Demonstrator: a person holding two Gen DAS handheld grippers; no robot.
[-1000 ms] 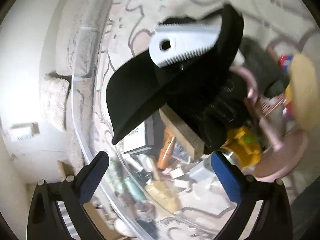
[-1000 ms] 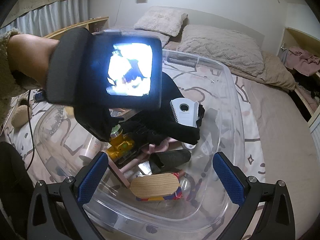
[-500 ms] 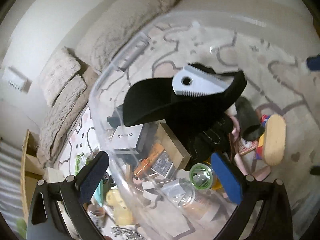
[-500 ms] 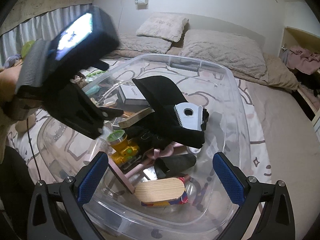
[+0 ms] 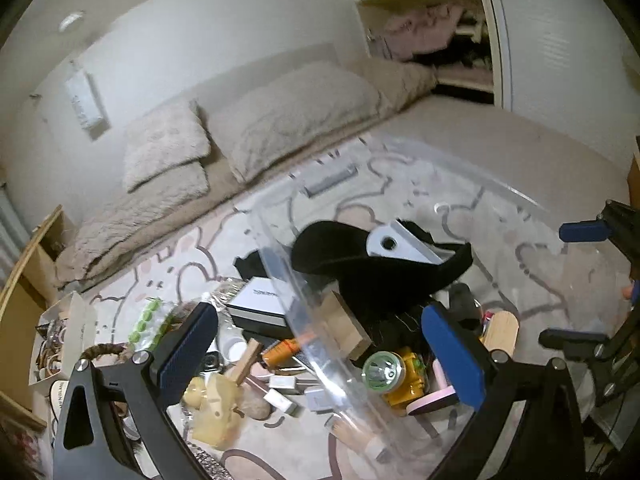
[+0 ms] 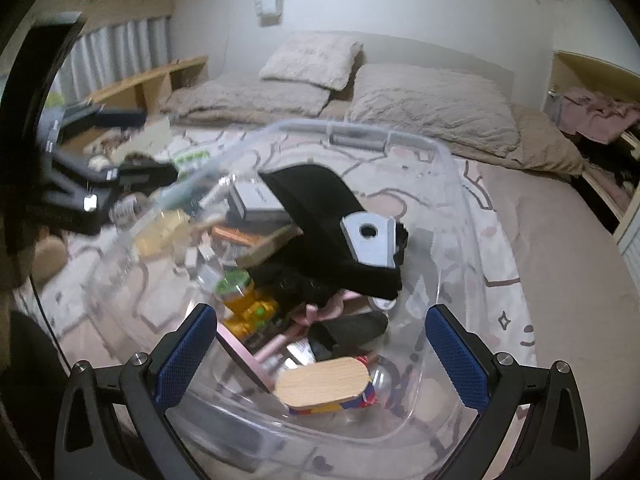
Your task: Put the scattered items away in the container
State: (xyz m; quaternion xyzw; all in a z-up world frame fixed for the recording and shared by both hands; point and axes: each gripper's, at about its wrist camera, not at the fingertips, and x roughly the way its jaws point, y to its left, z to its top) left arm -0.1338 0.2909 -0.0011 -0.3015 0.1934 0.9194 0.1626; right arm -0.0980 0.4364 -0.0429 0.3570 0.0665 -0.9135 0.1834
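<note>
Though blurred, left gripper [image 6: 132, 148] visible (jaws unclear) beside container [image 6: 452, 184].

Bed w/ 2 beige pillows [image 6: 312, 60] & rumpled blanket [image 6: 436, 100], grey curtains [image 6: 116, 52], pink clothes [image 6: 592, 114] on shelf.

- The room is dim, with soft light and a grayish, washed-out look.
- Both pictures are round and bend at the sides, with black corners.
- The wall [image 5: 208, 40] far ahead of the left tool looks palest and a bit hazy.
- The clear container [image 6: 452, 216] shows faint shiny streaks on its rim.
- In the right wrist view, the left gripper [image 6: 132, 148] off to the left side is smeared with blur.
- The black cap [image 5: 372, 264] looks so dark that it hides its folds.
- Close things look sharper than the bed [image 6: 420, 100] far ahead.
</note>
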